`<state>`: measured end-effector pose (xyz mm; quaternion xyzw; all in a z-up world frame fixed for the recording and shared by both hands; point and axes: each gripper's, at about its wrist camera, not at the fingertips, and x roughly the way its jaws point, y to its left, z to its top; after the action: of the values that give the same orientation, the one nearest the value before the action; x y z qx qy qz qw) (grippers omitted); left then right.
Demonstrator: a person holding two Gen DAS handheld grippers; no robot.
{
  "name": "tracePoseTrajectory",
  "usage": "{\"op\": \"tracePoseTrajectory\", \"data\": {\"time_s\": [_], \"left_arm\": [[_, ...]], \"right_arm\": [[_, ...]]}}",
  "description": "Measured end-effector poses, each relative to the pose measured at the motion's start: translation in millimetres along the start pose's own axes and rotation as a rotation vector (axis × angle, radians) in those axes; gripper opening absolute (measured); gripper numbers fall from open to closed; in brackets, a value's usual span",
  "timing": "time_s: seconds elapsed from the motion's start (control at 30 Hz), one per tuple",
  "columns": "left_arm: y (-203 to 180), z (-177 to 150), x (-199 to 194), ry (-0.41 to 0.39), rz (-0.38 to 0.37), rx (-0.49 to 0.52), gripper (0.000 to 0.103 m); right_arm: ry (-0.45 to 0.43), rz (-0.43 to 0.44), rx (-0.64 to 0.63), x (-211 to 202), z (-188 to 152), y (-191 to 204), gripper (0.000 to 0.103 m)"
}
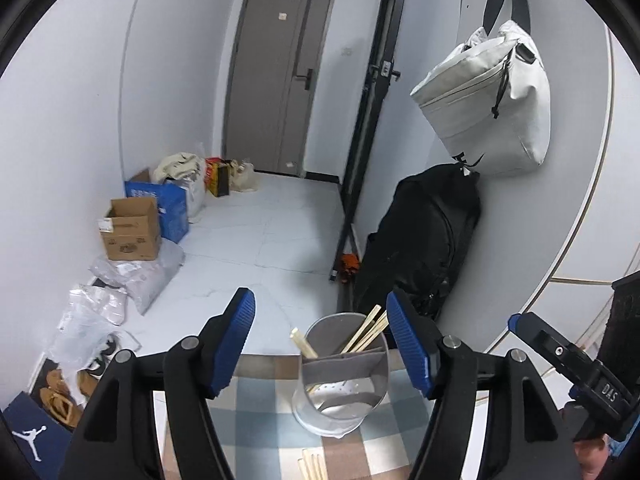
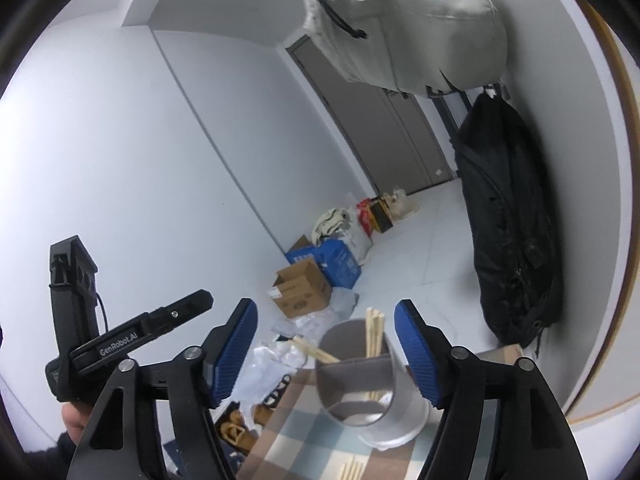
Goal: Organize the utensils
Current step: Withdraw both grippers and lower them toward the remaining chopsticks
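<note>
- Left hand-held gripper (image 1: 320, 344) hangs wide open with nothing between its blue pads, lined up on the metal utensil holder (image 1: 342, 384), well short of touching it.
- Right hand-held gripper (image 2: 326, 350) is just as wide, also empty, looking at the same utensil holder (image 2: 370, 392) from the other side.
- Both devices crowd one small target. If they close in together, I'd say the bodies could knock each other, or nudge the holder.
- The holder stands upright on the checked cloth near the far edge of the table (image 1: 264, 392). It looks light, and a bump from a pad could tip it or push it off that edge.
- Chopsticks in the holder (image 1: 366, 334) lean outward. About three or four lean to one side, and one more chopstick (image 1: 304, 343) leans the other way; an exact count is hard.
- A finger coming down from above could catch those leaning tips and lever the holder over.
- Loose chopsticks (image 1: 312, 466) lie on the cloth at the near edge of the table, about three showing, cut off by the frame. They sit flat, so a pinch may slip or scatter them.
- Count so far: two grippers, one holder, two groups of chopsticks.
</note>
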<state>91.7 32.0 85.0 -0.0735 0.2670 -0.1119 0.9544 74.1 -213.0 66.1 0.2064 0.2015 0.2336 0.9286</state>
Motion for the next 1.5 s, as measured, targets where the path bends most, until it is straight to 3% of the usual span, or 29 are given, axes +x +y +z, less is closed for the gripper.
{"op": "tracePoseTrajectory", "data": {"time_s": [0.1,0.23,0.4,0.47,0.6,0.87,1.03,1.37,1.5], "left_arm": [[-1,-5,-11,-0.003,-0.005,-0.004,0.066],[-1,-15,-26,-0.038,0.019,-0.006,0.076],[-3,-34,-36,-0.059,0.046,0.015,0.078],[1,-44,-41,-0.083,0.054,0.004,0.089],[8,-63,-45,-0.111,0.083,-0.010,0.095],[21,-101,-16,0.025,0.090,-0.009,0.096],[32,-127,5,0.127,0.106,-0.035,0.096],[39,-180,72,0.454,0.153,-0.032,0.096],[37,-190,85,0.523,0.144,-0.026,0.096]], "right_arm": [[0.000,0.007,-0.003,-10,-7,8,0.080],[0.005,0.016,-0.020,-20,-18,17,0.085],[0.021,0.008,-0.056,-28,-35,26,0.090],[0.024,0.015,-0.073,-30,-44,28,0.093],[0.032,0.007,-0.105,-30,-64,29,0.098],[0.104,-0.034,-0.156,-16,-93,25,0.103],[0.160,-0.055,-0.091,-6,-103,10,0.103],[0.226,-0.106,-0.021,7,-113,-10,0.103],[0.255,-0.128,-0.036,13,-115,-13,0.103]]}}
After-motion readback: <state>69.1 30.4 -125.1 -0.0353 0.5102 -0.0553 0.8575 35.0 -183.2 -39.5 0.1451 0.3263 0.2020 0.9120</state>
